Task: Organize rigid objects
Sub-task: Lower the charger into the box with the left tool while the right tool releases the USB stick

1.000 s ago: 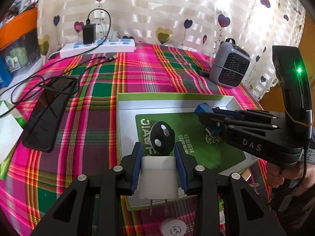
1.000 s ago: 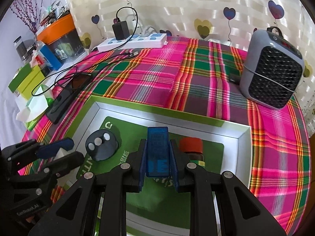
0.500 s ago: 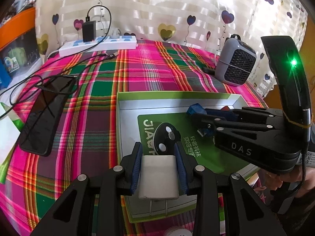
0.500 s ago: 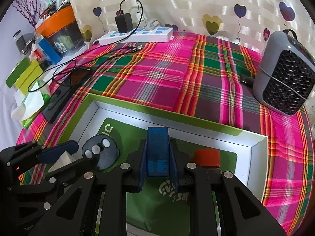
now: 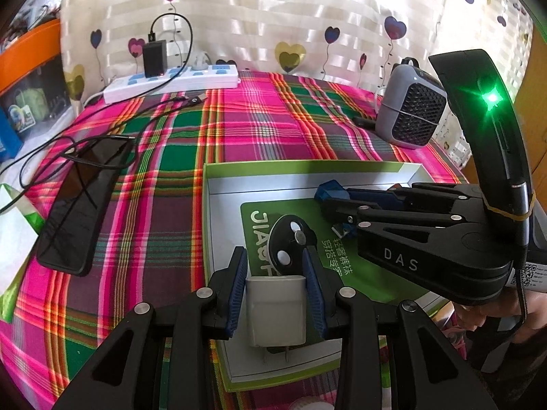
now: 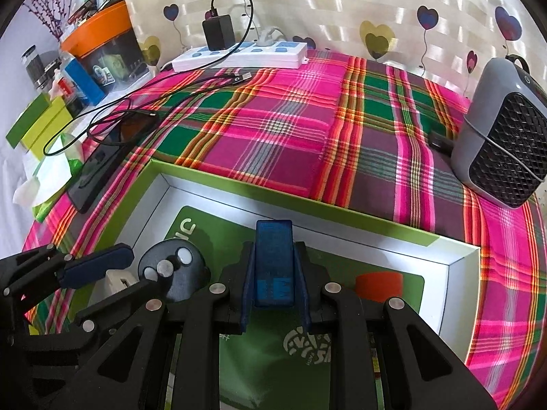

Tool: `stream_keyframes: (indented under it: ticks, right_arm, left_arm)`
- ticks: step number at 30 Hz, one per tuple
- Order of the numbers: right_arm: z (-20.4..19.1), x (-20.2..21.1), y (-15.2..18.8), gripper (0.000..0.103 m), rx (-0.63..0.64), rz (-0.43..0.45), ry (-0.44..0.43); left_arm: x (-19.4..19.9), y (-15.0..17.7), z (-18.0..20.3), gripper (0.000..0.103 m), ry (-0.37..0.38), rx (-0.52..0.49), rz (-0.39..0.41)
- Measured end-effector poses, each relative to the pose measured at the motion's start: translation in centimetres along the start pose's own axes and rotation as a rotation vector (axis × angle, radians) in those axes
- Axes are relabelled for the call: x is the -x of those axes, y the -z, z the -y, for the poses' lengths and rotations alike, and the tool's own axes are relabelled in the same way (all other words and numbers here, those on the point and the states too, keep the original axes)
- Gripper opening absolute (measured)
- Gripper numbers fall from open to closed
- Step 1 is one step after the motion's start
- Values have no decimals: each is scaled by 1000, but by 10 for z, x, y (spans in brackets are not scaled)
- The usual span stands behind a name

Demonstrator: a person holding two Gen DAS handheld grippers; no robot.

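Observation:
My left gripper (image 5: 275, 288) is shut on a white plug adapter (image 5: 276, 311), prongs pointing down, held over the near part of the open green-rimmed box (image 5: 301, 165). My right gripper (image 6: 273, 294) is shut on a blue translucent block (image 6: 273, 259) and holds it above the box's green floor (image 6: 266, 355). In the left wrist view the right gripper (image 5: 336, 200) reaches in from the right with the block (image 5: 330, 189). A black round disc (image 5: 290, 241) with white spots lies in the box, also seen in the right wrist view (image 6: 172, 273). A red-capped item (image 6: 377, 282) lies in the box on the right.
A black phone (image 5: 80, 201) with cables lies left of the box on the plaid cloth. A white power strip (image 5: 171, 82) with a black charger stands at the back. A grey fan heater (image 5: 410, 116) stands at the back right. Boxes and bottles (image 6: 68, 78) crowd the far left.
Both grippers have moved forward and lower over the box, each still holding its object. The adapter now sits just behind the black disc.

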State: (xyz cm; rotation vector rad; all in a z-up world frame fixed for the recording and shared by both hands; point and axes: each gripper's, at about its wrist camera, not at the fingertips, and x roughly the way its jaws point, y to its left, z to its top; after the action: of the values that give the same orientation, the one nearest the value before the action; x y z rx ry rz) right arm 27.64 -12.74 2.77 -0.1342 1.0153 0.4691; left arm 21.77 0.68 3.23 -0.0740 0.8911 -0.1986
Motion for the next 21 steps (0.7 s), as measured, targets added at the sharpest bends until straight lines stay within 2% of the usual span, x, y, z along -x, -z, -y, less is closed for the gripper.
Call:
stream_keyframes:
  ticks: [21]
  right_arm:
    - [-3, 0, 0, 24, -32, 9, -2]
  left_arm:
    - [1, 0, 1, 33, -3, -4, 1]
